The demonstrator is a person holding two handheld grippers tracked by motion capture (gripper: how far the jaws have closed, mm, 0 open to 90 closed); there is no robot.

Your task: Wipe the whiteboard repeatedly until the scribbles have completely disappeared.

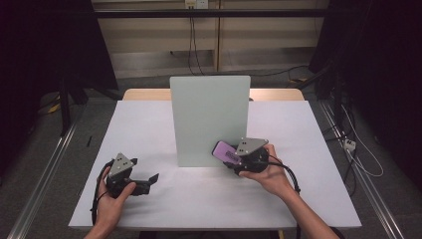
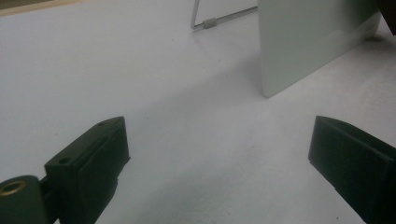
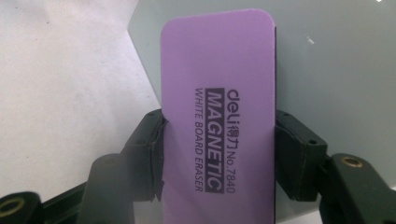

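A pale green-white board (image 1: 209, 119) stands upright in the middle of the white table (image 1: 149, 199). My right gripper (image 1: 234, 158) is shut on a purple magnetic whiteboard eraser (image 1: 226, 152), held just in front of the board's lower right part. In the right gripper view the eraser (image 3: 217, 121) sits clamped between both jaws, its printed face toward the camera, with the board (image 3: 336, 70) right behind it. My left gripper (image 1: 149, 180) rests low at the table's front left, open with nothing between its jaws. The left gripper view shows the board's corner (image 2: 303, 46) ahead.
A wire stand leg (image 2: 210, 22) props the board from behind. A wooden table edge (image 1: 144, 93) shows beyond the white surface. Dark frames and cables stand on the floor at both sides.
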